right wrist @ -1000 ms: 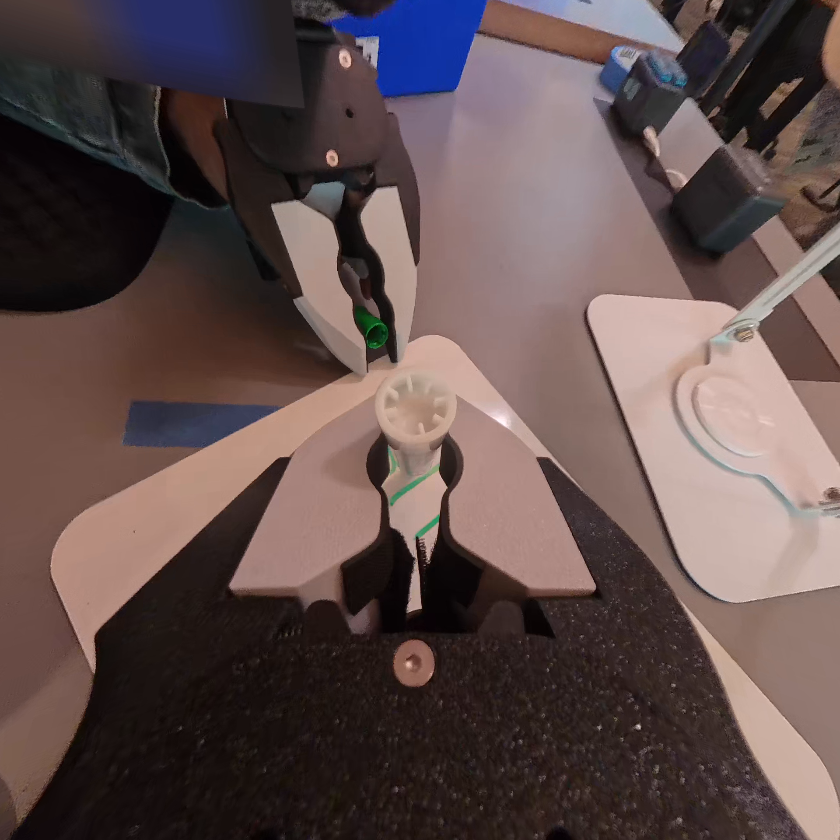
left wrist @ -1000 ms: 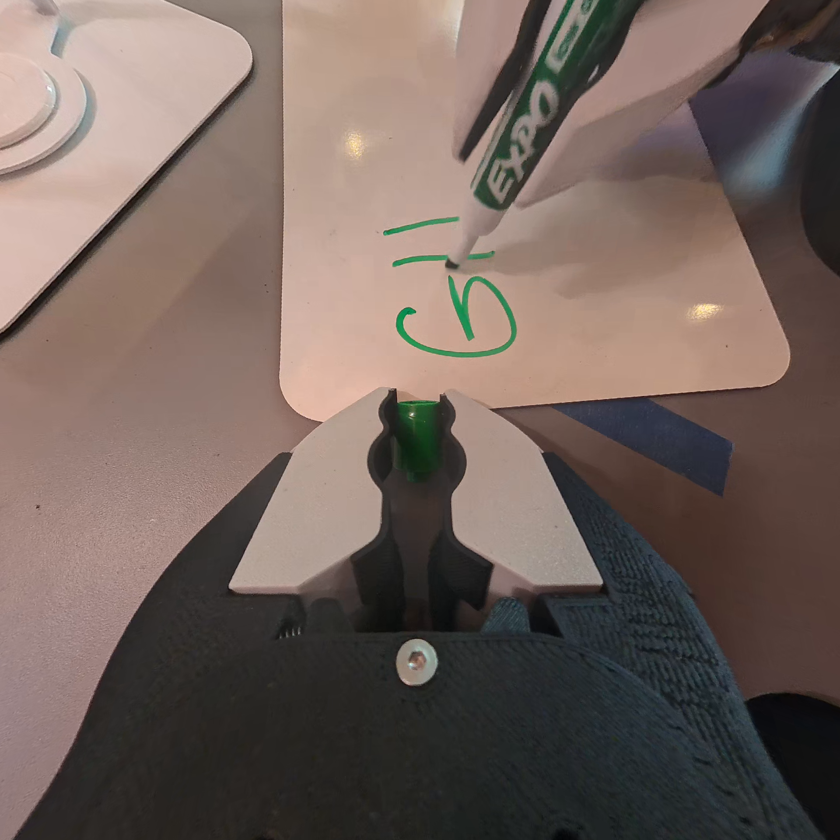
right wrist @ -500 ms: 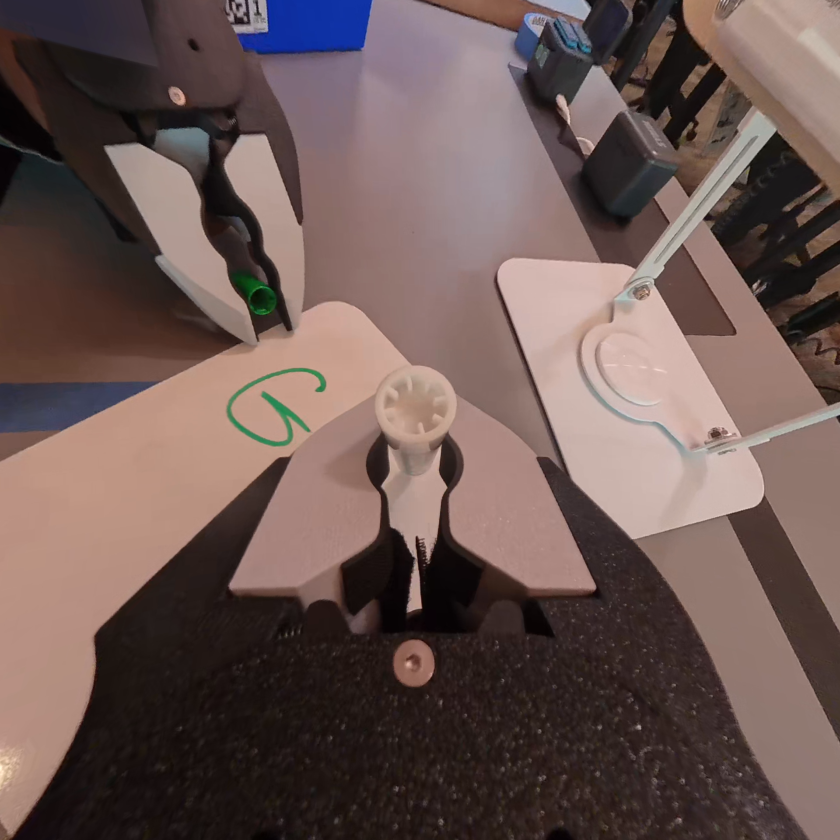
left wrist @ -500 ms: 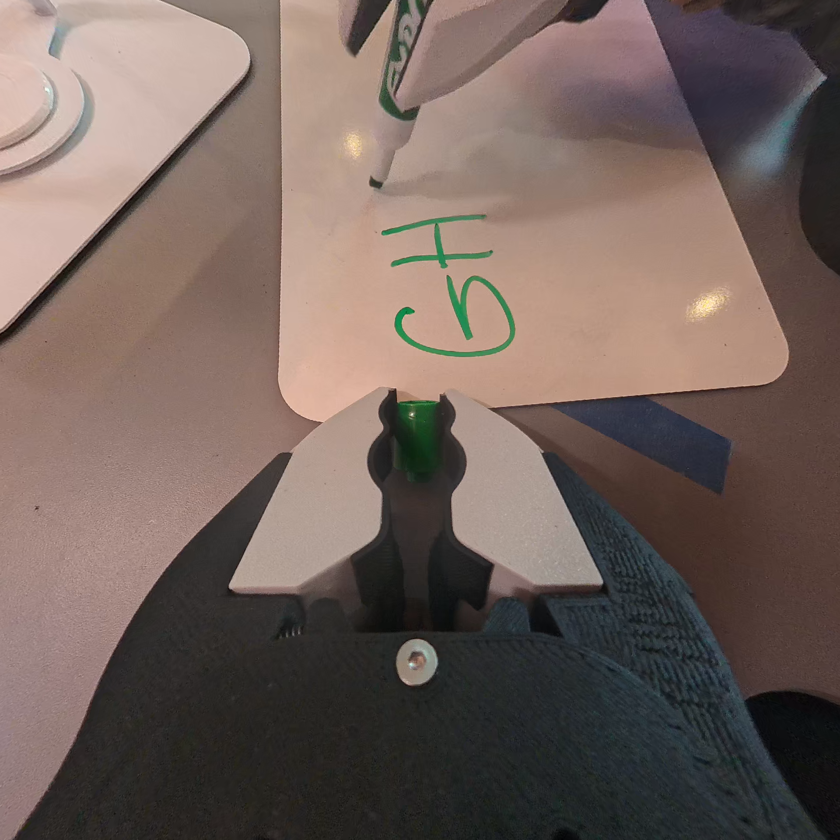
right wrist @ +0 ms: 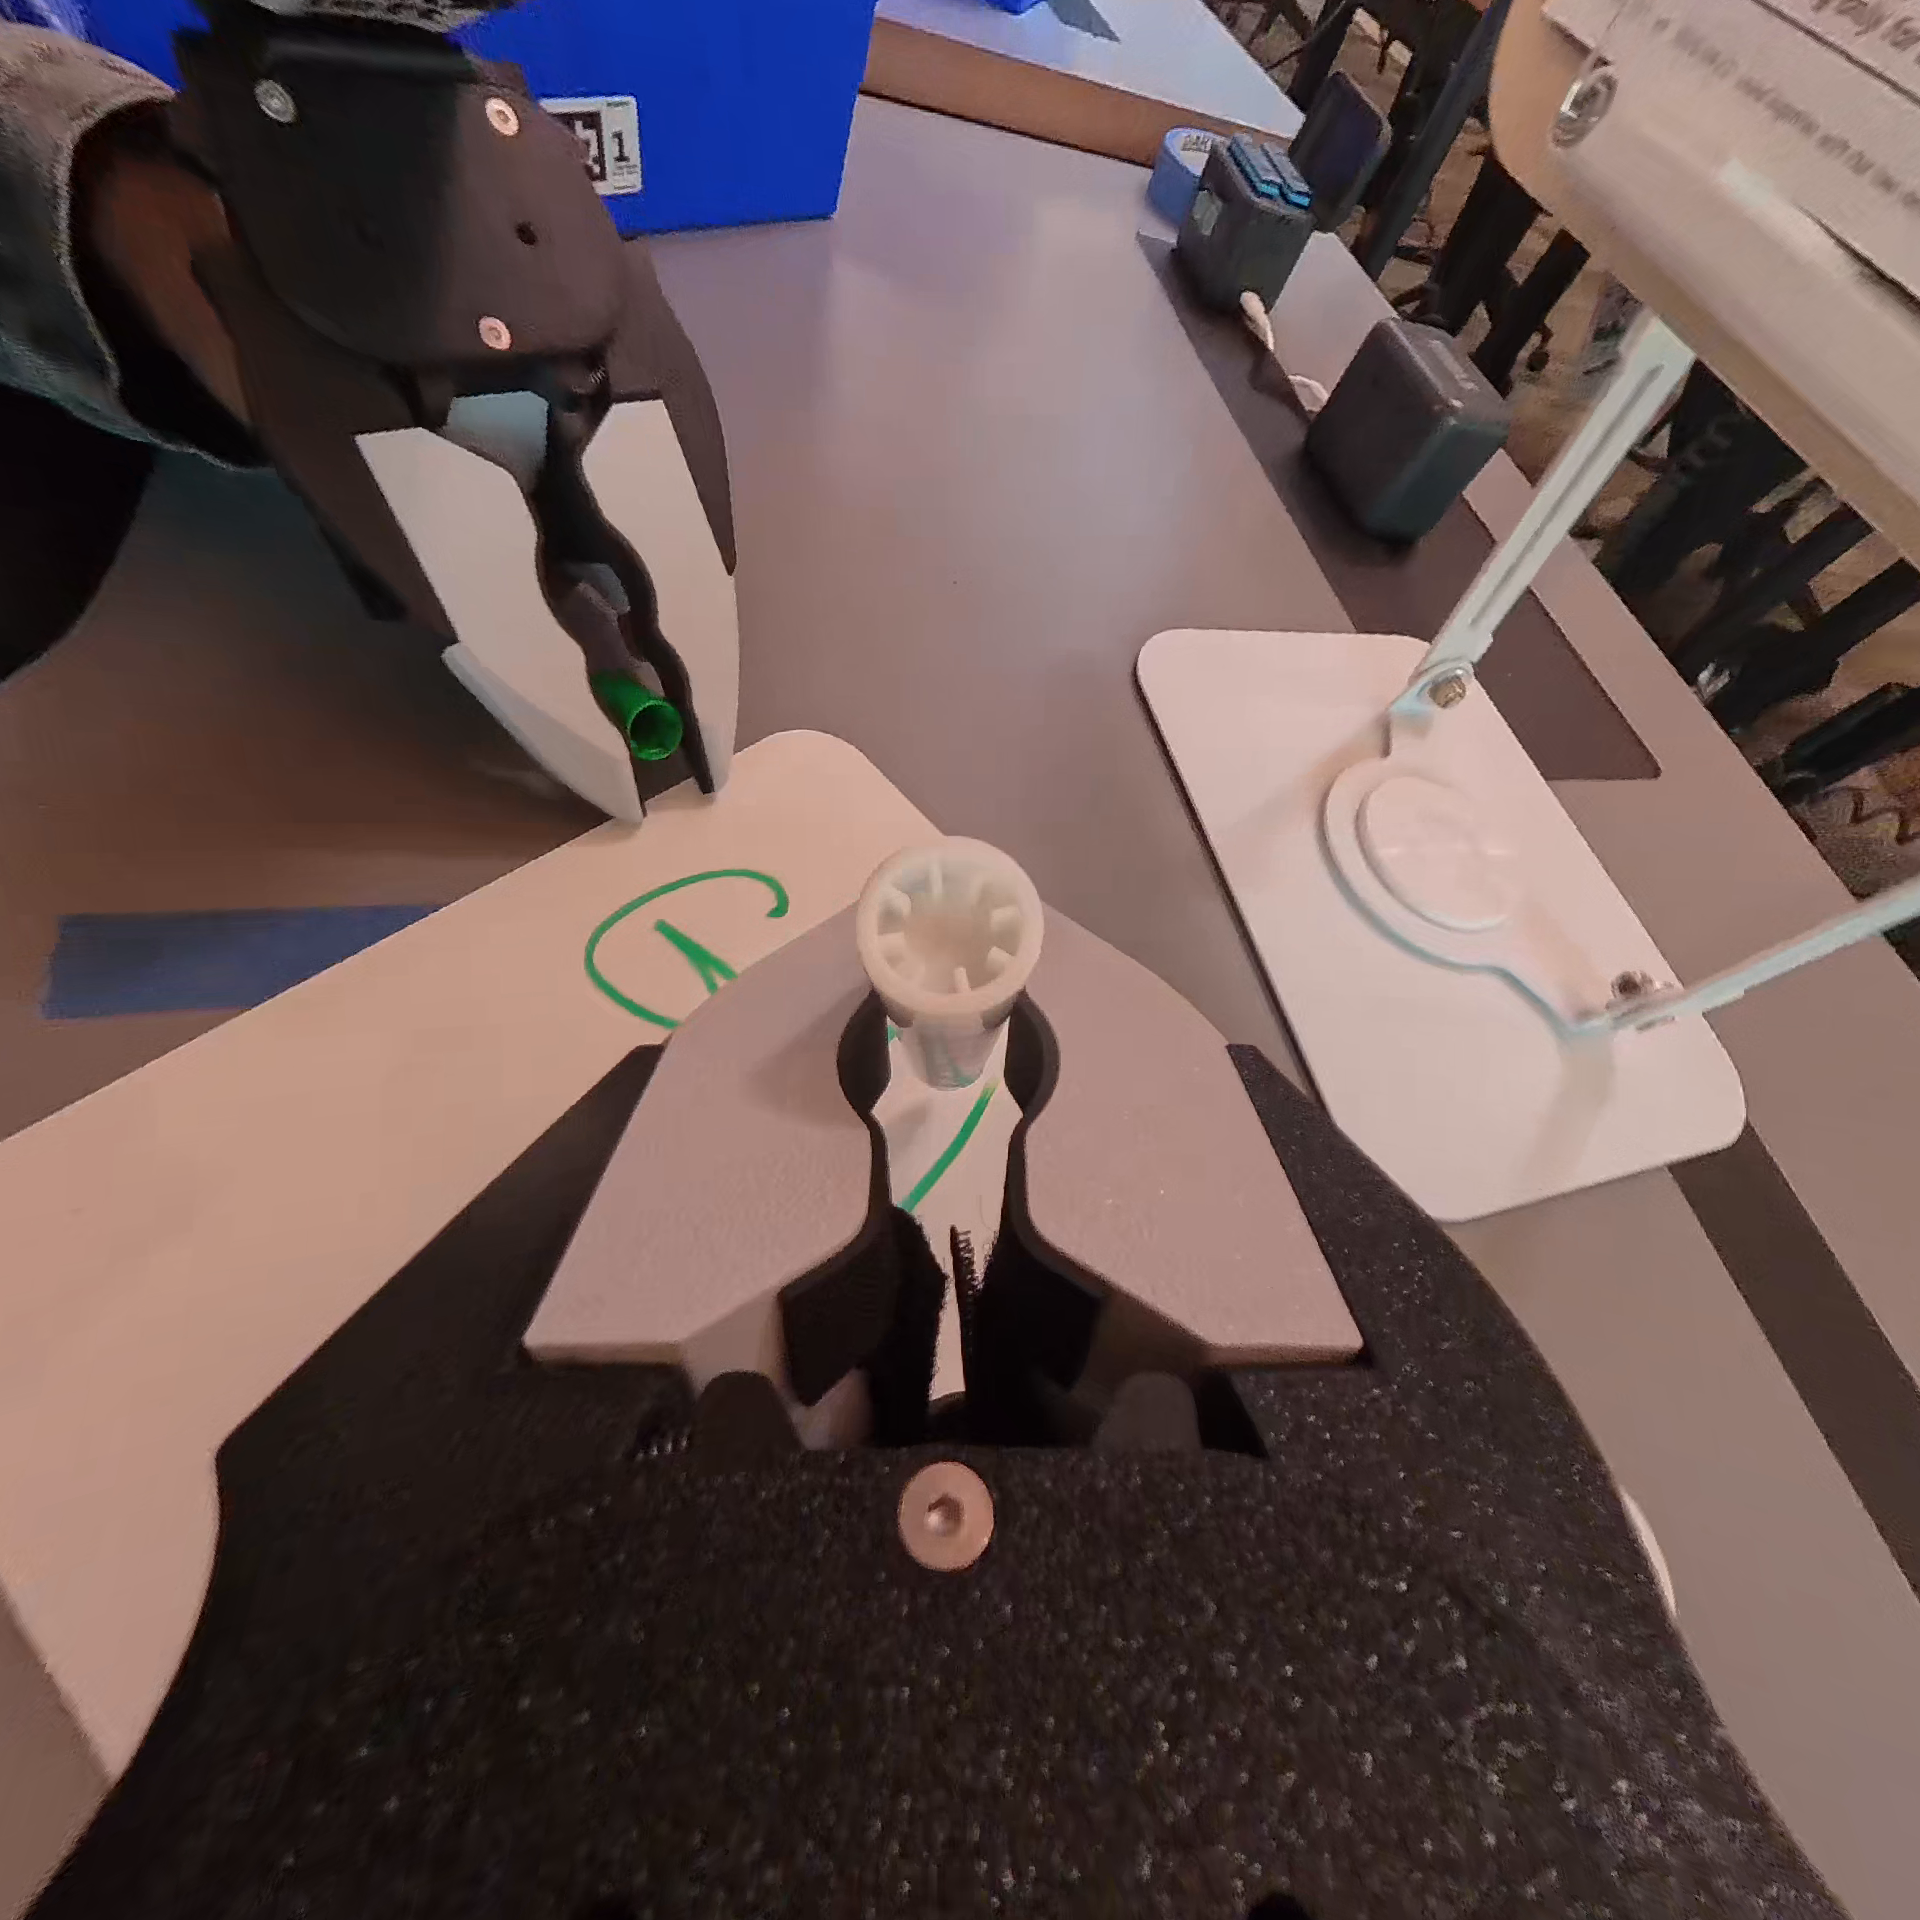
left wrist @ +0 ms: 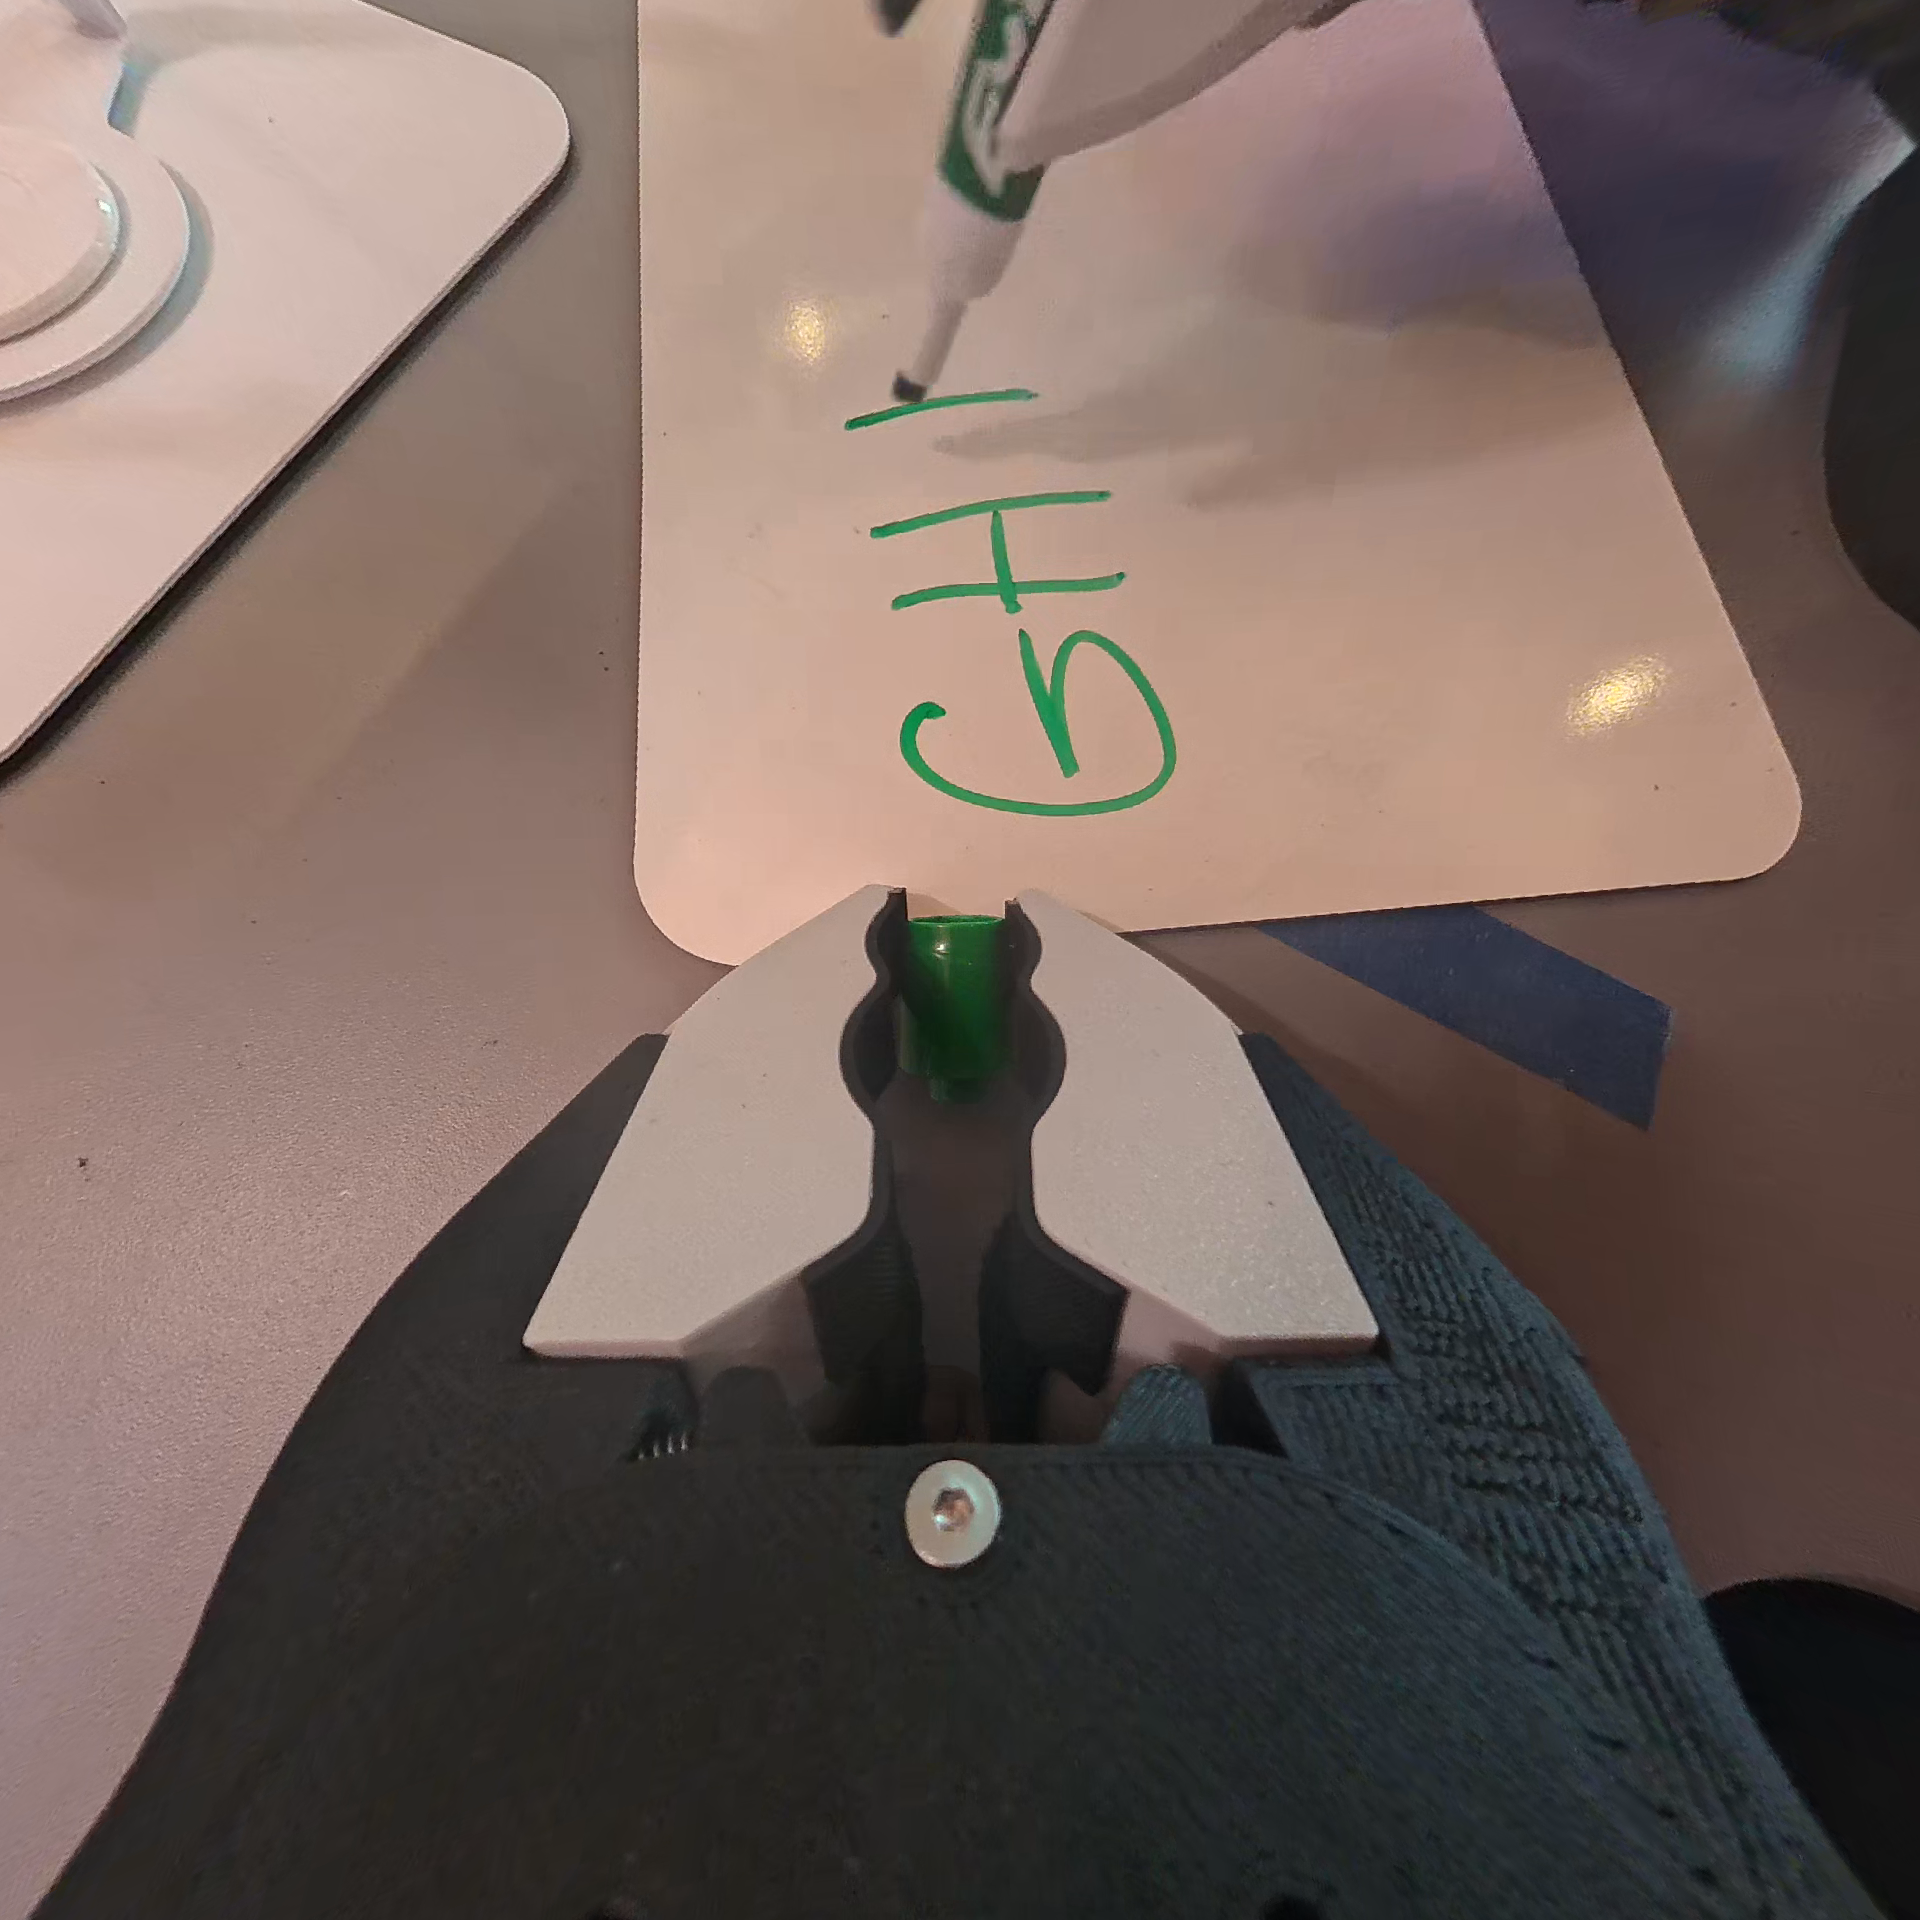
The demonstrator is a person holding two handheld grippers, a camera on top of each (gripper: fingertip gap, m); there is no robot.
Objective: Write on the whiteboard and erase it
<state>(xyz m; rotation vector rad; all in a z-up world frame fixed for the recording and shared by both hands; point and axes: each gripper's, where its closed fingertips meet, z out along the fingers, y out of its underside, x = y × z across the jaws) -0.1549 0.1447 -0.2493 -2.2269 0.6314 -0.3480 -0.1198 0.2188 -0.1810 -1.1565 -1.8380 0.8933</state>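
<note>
In the left wrist view the left gripper, at the lower middle of the frame, pinched a green cap between its fingers right at the near edge of the whiteboard, which lay flat on the grey table. The right gripper was clamped on the marker, whose tip met the board at the upper middle of that frame, just beyond the green strokes. A strip of blue tape lay beside the board's near right corner.

whiteboard: glossy, smooth | green cap: shiny plastic | table: matt
</note>
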